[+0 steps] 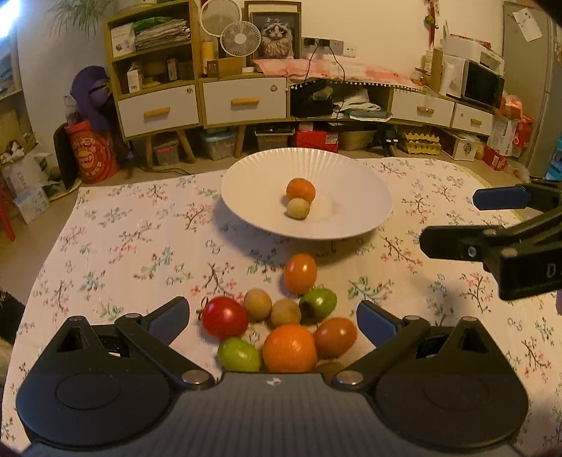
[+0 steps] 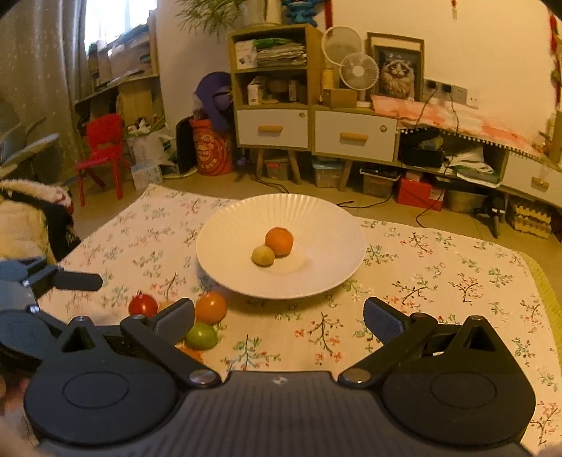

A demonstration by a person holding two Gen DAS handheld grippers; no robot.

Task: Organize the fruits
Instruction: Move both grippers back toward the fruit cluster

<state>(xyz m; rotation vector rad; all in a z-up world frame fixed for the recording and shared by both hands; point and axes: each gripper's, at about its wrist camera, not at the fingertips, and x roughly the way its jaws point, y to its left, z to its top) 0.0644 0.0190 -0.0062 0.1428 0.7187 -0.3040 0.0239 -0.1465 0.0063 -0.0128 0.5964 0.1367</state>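
Left wrist view: left gripper (image 1: 273, 318) fingers spread wide, empty, bracketing the fruit pile (image 1: 281, 323) on the tabletop
Pile: just short of the bowl (image 1: 351, 182), which holds two fruits
Right gripper (image 2: 277, 316): fingers apart, empty, pile off past its left finger
Nearer: left, judging by this

- Warm, dim indoor light with an orange cast in both views.
- Window (image 2: 116, 21) overexposed; glare at left view's top-left corner.
- Soft shadow under plate (image 1: 358, 211).
- Strong fisheye bending, dark vignetted corners.
- Slight softness overall.
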